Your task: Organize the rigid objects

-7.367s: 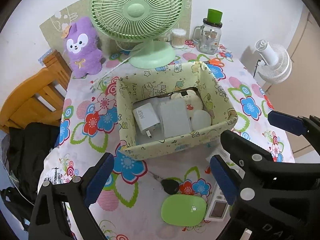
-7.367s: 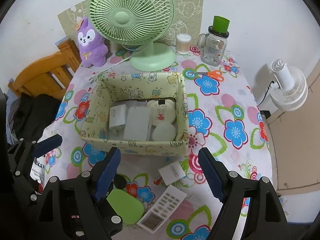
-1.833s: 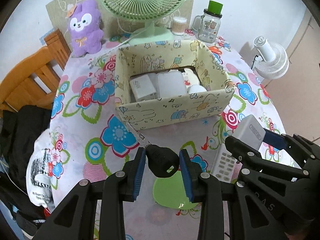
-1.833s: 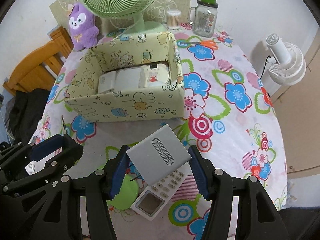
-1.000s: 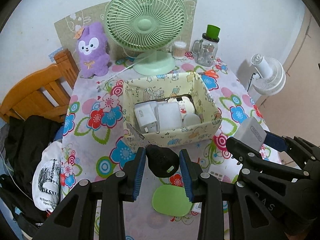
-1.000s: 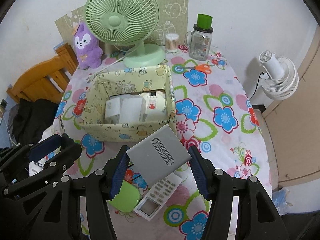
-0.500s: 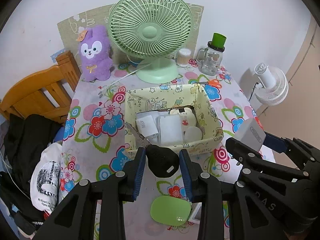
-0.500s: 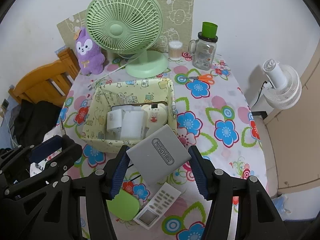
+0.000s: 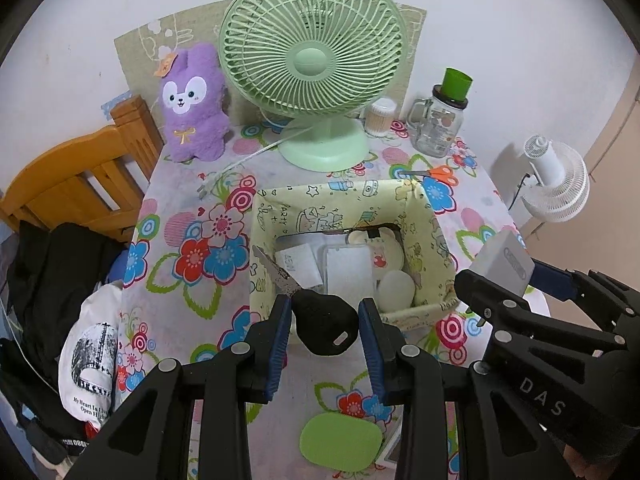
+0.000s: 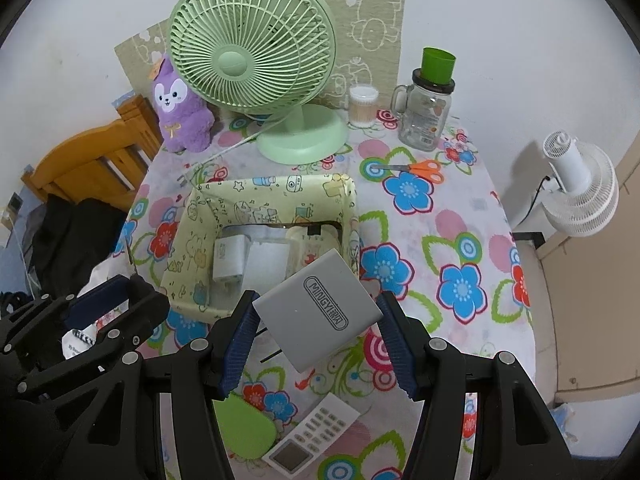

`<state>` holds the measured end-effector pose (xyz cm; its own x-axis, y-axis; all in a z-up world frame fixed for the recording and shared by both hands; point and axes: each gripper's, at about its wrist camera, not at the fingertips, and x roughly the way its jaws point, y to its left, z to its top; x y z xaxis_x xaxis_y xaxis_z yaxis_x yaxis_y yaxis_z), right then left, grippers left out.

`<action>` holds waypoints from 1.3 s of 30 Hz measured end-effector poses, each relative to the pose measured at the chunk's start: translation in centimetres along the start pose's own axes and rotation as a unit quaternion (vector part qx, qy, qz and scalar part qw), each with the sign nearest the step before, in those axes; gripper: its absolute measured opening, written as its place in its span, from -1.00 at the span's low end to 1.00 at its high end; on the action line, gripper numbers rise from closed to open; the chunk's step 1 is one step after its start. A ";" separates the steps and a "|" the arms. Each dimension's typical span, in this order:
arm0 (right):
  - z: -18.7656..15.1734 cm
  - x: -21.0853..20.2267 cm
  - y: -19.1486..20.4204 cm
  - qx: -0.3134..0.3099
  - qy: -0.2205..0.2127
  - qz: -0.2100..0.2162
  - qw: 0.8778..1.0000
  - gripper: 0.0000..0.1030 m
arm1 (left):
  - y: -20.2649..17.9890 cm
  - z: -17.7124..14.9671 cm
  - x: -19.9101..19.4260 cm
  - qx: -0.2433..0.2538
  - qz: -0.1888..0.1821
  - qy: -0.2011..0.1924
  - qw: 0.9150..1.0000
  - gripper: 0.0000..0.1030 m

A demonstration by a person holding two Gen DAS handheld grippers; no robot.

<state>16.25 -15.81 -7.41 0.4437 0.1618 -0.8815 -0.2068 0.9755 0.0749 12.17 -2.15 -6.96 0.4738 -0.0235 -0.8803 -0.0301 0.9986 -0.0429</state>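
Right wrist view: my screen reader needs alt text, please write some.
The right claw grips a grey box above a flowered tablecloth, near a yellow storage bin holding white items. A green fan stands behind.

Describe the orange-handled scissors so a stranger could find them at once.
Start at the big green desk fan at the table's back. To its right stands a clear glass mug jar with a green cup on top; the orange-handled scissors lie flat just before it, the only orange thing on the floral tablecloth.
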 end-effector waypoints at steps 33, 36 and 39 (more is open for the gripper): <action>5.6 7.6 -0.5 -0.028 0.043 0.031 0.998 0.22 | -0.1 3.4 8.5 0.009 0.027 0.047 0.998 -0.32; 5.7 8.1 -0.5 -0.030 0.045 0.033 0.998 0.22 | 0.0 3.1 9.3 0.008 0.026 0.056 0.998 -0.32; 5.9 8.7 -0.6 -0.028 0.045 0.033 0.998 0.22 | -0.1 2.8 9.9 0.014 0.026 0.064 0.998 -0.31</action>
<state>25.37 -14.08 -12.33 0.3475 0.2079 -0.9143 -0.2820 0.9531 0.1096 19.35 -2.36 -14.33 0.3559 0.0234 -0.9342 -0.0255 0.9996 0.0153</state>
